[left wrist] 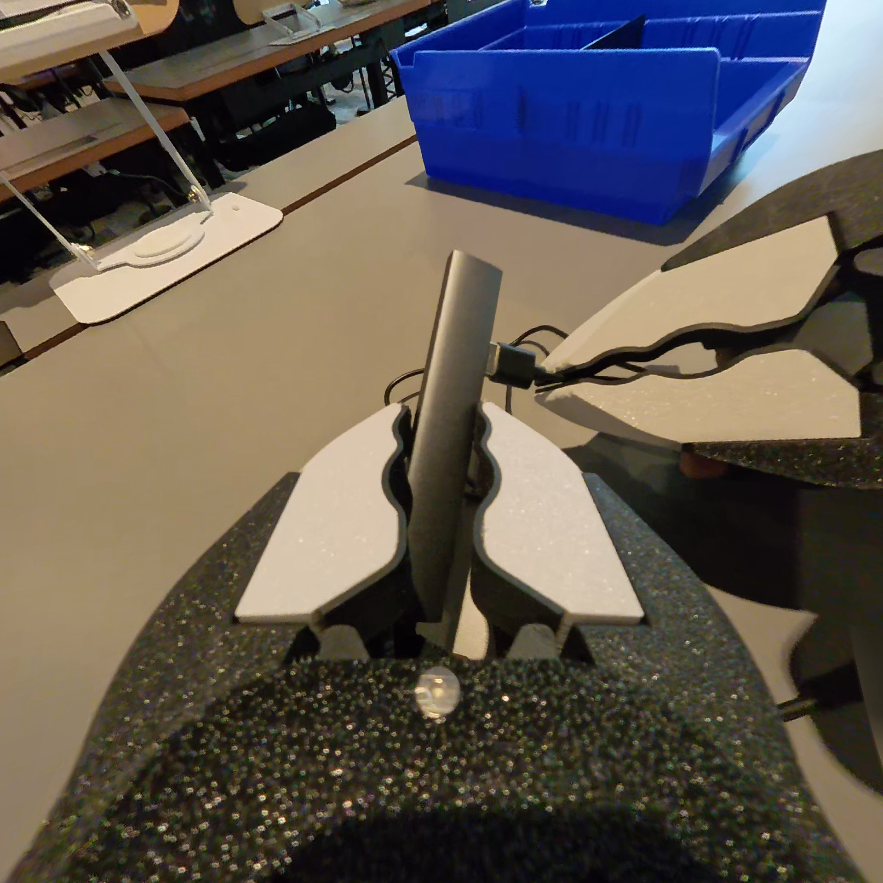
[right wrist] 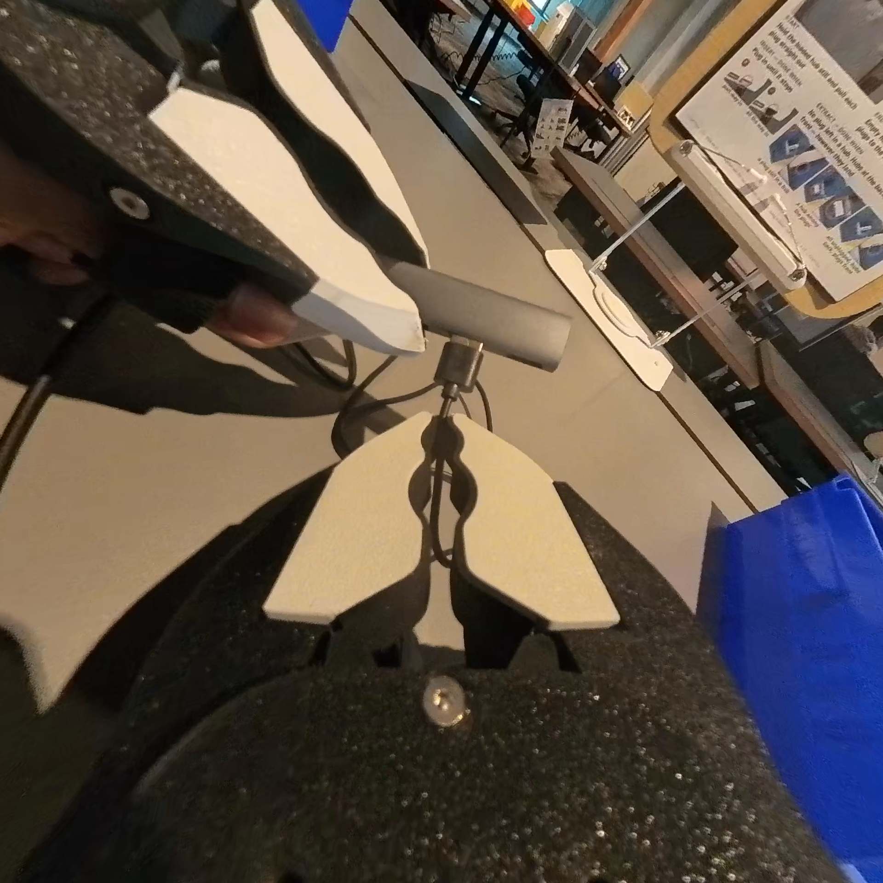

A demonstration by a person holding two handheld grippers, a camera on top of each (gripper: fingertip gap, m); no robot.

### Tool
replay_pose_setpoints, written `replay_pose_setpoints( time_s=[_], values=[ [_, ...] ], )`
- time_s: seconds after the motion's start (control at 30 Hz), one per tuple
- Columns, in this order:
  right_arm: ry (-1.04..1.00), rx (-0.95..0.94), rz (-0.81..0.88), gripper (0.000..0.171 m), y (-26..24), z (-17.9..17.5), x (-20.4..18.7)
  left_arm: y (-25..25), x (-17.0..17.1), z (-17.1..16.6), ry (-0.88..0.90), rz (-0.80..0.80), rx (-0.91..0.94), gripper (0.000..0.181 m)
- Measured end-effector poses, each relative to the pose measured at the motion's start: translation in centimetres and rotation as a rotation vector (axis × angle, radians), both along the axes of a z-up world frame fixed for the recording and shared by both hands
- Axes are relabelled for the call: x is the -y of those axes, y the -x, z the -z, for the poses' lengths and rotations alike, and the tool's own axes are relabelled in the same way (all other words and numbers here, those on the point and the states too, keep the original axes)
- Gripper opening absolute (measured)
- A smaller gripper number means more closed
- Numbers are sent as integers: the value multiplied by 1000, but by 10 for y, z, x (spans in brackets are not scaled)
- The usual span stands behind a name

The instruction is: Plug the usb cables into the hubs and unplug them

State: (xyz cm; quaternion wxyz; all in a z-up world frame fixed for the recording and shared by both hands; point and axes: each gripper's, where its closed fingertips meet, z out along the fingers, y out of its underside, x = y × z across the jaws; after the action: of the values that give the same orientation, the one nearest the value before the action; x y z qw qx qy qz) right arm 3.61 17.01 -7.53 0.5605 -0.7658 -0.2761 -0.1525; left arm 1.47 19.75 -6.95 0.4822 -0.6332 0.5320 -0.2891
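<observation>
My left gripper (left wrist: 443,416) is shut on a dark grey usb hub (left wrist: 466,329) and holds it on edge above the grey table (left wrist: 191,430). A black usb plug (left wrist: 513,365) sits in a port on the hub's right side. My right gripper (left wrist: 547,382) comes in from the right and is shut on the thin black cable (left wrist: 587,370) just behind the plug. In the right wrist view the cable (right wrist: 438,506) runs between the fingers of my right gripper (right wrist: 442,419) up to the plug (right wrist: 459,364) and hub (right wrist: 501,310). The left gripper (right wrist: 420,291) clamps the hub's left end.
A blue plastic bin (left wrist: 573,119) stands at the back right of the table, close on the right in the right wrist view (right wrist: 802,621). A white stand base (left wrist: 167,258) holds an instruction board (right wrist: 788,143). Loose cable loops (right wrist: 353,396) lie on the table. A hand (right wrist: 253,315) grips the left tool. Tip to tip, the grippers are about 4 cm apart.
</observation>
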Motion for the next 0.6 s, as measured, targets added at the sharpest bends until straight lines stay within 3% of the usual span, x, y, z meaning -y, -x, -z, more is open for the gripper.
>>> replay_pose_setpoints(
  time_s=[0.6],
  values=[
    [32,7,32,2,-3,5,0,-1,-2,5,-31,-25,-41,25]
  ],
)
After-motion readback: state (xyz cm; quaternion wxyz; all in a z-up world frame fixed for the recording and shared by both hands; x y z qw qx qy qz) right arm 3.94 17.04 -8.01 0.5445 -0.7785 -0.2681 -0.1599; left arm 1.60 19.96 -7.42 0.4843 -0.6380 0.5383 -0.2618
